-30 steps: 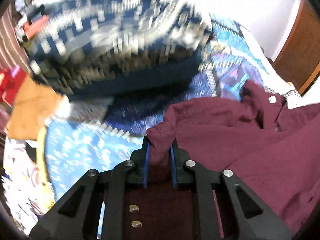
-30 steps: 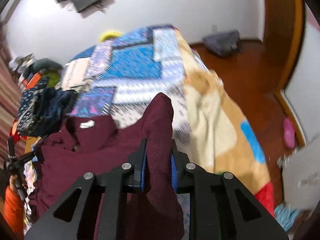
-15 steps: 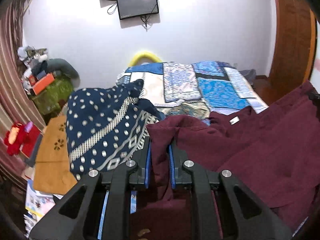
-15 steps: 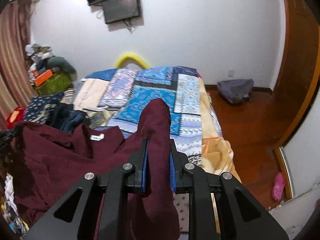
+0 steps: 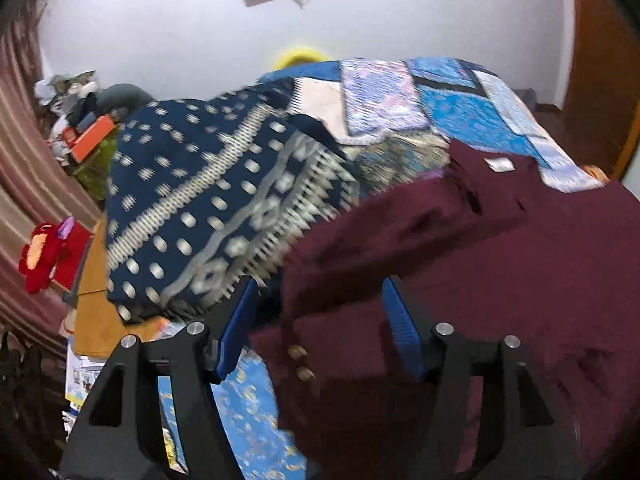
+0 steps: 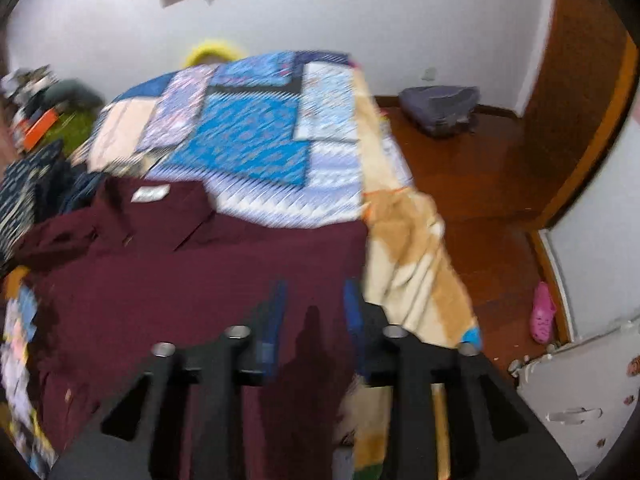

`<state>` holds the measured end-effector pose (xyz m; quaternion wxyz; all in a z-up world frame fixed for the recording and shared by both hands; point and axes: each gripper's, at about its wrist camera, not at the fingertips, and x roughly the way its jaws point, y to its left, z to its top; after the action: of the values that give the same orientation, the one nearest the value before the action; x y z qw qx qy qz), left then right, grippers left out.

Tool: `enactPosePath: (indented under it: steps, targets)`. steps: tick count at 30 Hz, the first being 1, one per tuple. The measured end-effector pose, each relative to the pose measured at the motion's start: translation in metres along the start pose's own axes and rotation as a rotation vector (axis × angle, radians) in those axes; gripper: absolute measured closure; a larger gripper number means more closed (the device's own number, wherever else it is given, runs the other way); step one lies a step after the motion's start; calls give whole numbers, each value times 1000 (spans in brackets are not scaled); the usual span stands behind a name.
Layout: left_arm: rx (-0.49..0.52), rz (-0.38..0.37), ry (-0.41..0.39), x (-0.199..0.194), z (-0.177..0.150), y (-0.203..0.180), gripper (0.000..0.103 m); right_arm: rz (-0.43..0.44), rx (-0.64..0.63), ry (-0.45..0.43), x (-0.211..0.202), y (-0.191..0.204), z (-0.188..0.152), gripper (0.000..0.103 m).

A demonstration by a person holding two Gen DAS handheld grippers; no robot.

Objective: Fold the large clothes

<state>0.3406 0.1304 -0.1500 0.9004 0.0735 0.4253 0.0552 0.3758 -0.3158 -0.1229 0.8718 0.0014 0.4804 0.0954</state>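
Both your grippers are opening: the left gripper (image 5: 316, 312) and right gripper (image 6: 314, 312), clamped on the maroon shirt (image 6: 200, 272) a moment ago, now stand with fingers apart. The shirt lies spread on the bed (image 6: 256, 140), seemingly released, though blur hides contact. Judge the spread done; folding comes next.

home bedroom: quilted bed (image 6: 256, 148), clothes
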Motion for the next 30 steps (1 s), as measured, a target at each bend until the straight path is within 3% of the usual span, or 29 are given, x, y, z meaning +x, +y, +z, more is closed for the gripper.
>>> enactPosePath:
  steps: [1,3,7,10,16,18,23,30]
  targets:
    - [5,-30,17,-1,-6,-6,39,17,-12,3,-3,5,-6,47]
    - [5,-97,61,1,-21,-18,33,41,-42,2,-7,18,-20,44]
    - [1,-172,171,20,-61,-40,31,46,-95,63,-1,38,-57,43]
    - [9,-178,227,31,-91,-49,30,22,-127,84,-2,41,-83,43]
    - [-92,-182,185,4,-115,-22,27,-42,-173,70,-29,33,-116,39]
    - [-102,-160,176,-6,-119,-13,27,-44,-127,61,-42,22,-122,31]
    - [-111,-97,157,-29,-139,9,27,22,40,55,-60,-4,-137,30]
    - [-218,-123,198,-37,-169,36,27,125,187,63,-67,-16,-157,30]
